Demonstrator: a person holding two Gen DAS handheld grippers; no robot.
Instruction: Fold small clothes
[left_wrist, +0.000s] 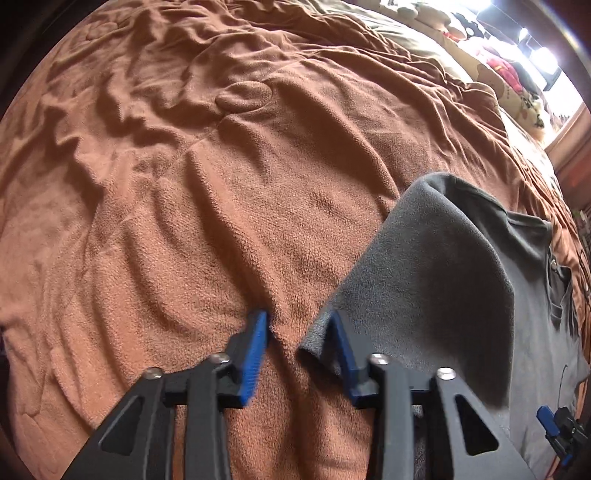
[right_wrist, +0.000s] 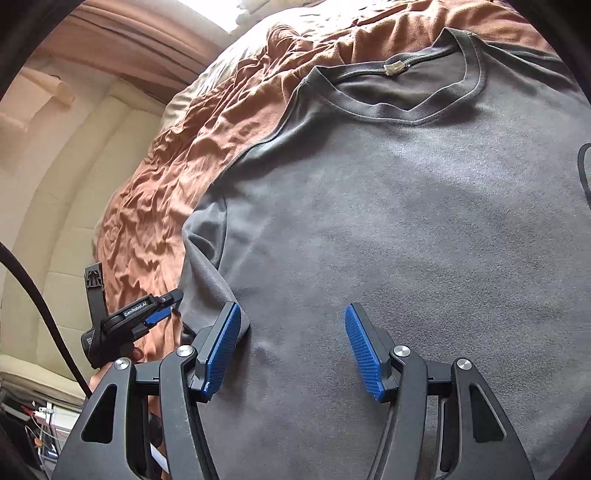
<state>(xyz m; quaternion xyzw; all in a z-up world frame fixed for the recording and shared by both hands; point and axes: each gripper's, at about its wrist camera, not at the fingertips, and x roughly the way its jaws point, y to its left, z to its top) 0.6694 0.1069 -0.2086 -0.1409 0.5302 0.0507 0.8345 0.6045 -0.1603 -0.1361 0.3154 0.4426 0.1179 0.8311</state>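
Note:
A grey T-shirt (right_wrist: 388, 206) lies front up on a brown blanket (left_wrist: 184, 184), its collar (right_wrist: 410, 110) at the far end. My right gripper (right_wrist: 293, 345) is open, low over the shirt's body. My left gripper (left_wrist: 301, 332) is open at the shirt's left sleeve (left_wrist: 424, 266), which is lifted and drapes over its right finger (left_wrist: 341, 343). In the right wrist view the left gripper (right_wrist: 162, 312) sits beside that sleeve (right_wrist: 207, 258).
The brown blanket (right_wrist: 162, 184) covers the bed, wrinkled all over. Pillows and bright clothes (left_wrist: 506, 70) lie at the far end. A padded cream headboard or wall (right_wrist: 74, 177) is at the left. A black cable (right_wrist: 40, 306) hangs nearby.

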